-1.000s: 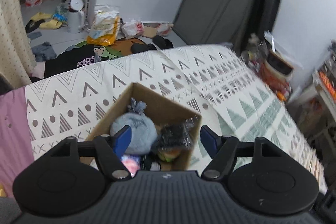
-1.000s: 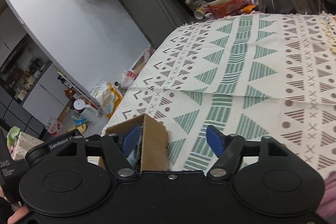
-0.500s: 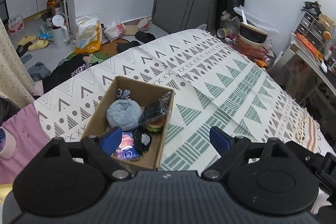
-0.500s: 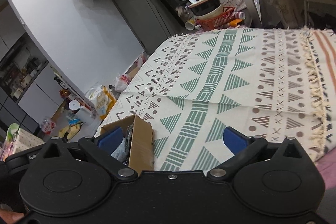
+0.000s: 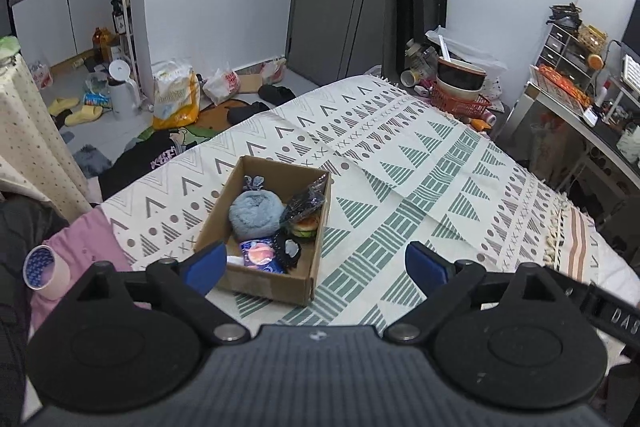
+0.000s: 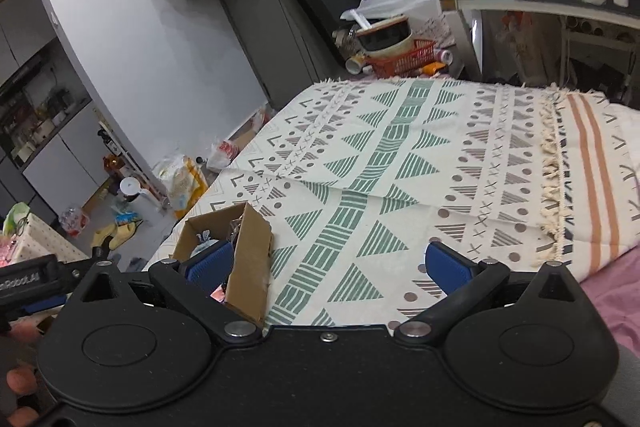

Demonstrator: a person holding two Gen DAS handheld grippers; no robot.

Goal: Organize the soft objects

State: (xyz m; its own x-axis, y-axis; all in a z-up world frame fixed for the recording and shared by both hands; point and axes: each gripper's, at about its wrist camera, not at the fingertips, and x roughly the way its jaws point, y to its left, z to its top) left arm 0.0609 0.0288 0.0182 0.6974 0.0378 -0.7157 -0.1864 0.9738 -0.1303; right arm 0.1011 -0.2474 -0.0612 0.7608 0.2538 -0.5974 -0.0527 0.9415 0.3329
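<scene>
With both grippers (image 5: 314,263) (image 6: 326,263) spread wide and empty above the box (image 5: 276,283), check toys (image 5: 254,213) sit fully inside.

Matt brown corrugated cardboard box (image 5: 276,287) at lower centre of the left view sits on a woven cotton-like patterned blanket (image 5: 420,163). Inside, a fuzzy grey-blue plush (image 5: 254,213) and crinkly glossy black plastic wrap (image 5: 306,203). Gripper bodies look matt black plastic.

On the patterned blanket (image 5: 400,163) I count one cardboard box (image 5: 264,279) holding four soft things: one grey plush pouch (image 5: 254,213), one toy burger (image 5: 306,225), one round purple planet-print piece (image 5: 260,254) and one black crinkly bag (image 5: 306,201).
</scene>
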